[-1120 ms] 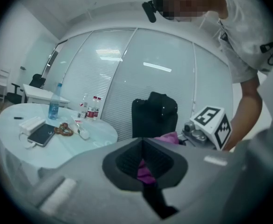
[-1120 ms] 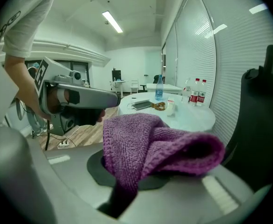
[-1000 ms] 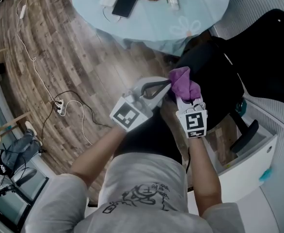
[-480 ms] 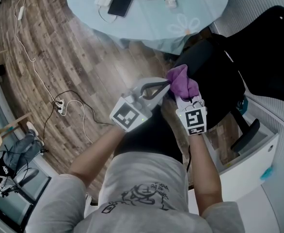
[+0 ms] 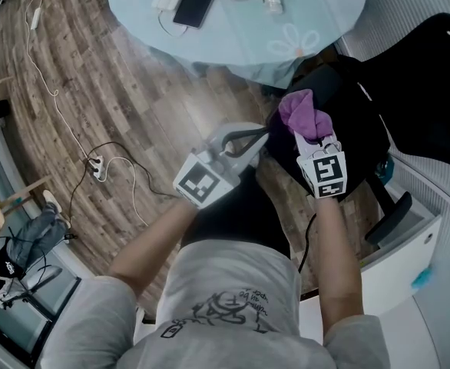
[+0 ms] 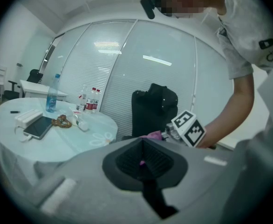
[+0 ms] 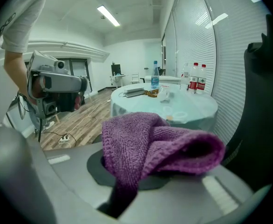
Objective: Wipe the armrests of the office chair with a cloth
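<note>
In the head view no writing can be read: the square markers on both grippers are only patterns, and the print on the grey shirt [image 5: 225, 310] is too small. The right gripper [image 5: 313, 137] holds the purple cloth [image 5: 305, 112] over the black office chair [image 5: 355, 141], apart from the armrest [image 5: 390, 215]; the left gripper [image 5: 254, 135] is just beside it. A phone [image 5: 190, 0] lies on the round worktop [image 5: 317, 21]. In the left gripper view its jaws are pressed together, empty; red-labelled bottles [image 6: 92, 104] stand behind, their print illegible. In the right gripper view the jaws pinch the cloth, which bulges over and hides their tips.
</note>
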Demonstrator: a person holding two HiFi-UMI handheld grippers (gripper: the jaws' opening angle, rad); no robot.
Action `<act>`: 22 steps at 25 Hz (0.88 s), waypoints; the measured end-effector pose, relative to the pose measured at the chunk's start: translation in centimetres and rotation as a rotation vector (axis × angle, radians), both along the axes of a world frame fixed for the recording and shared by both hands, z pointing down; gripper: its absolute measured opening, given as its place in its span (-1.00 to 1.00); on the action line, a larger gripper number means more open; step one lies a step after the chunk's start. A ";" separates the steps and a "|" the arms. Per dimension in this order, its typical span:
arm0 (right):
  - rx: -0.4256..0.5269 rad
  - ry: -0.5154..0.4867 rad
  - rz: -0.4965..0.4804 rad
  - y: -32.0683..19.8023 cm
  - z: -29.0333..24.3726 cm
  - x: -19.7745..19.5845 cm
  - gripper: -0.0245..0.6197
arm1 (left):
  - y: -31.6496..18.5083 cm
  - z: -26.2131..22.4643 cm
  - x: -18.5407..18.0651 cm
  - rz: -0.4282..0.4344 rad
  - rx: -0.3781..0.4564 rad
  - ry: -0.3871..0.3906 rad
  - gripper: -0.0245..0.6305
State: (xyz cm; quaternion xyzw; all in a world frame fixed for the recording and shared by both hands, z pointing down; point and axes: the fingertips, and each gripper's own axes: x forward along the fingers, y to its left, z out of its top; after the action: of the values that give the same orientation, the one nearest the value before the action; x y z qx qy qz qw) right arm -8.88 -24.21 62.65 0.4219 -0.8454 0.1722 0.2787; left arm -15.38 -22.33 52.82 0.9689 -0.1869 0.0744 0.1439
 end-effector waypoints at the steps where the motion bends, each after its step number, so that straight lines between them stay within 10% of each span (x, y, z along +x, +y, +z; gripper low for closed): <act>1: 0.007 0.003 -0.001 -0.6 0.0 0.5 -0.81 | 0.0 0.1 -0.1 0.003 -0.001 -0.007 -0.92; 22: 0.017 0.060 0.074 -9.6 1.1 10.6 -0.81 | 0.4 0.0 -1.2 -0.034 -0.009 -0.003 -0.93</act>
State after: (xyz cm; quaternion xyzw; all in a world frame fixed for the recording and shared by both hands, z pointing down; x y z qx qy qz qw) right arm 1.74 -33.78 63.71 0.4600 -0.8221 0.1625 0.2936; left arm -16.55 -21.95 52.79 0.9648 -0.2035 0.0741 0.1493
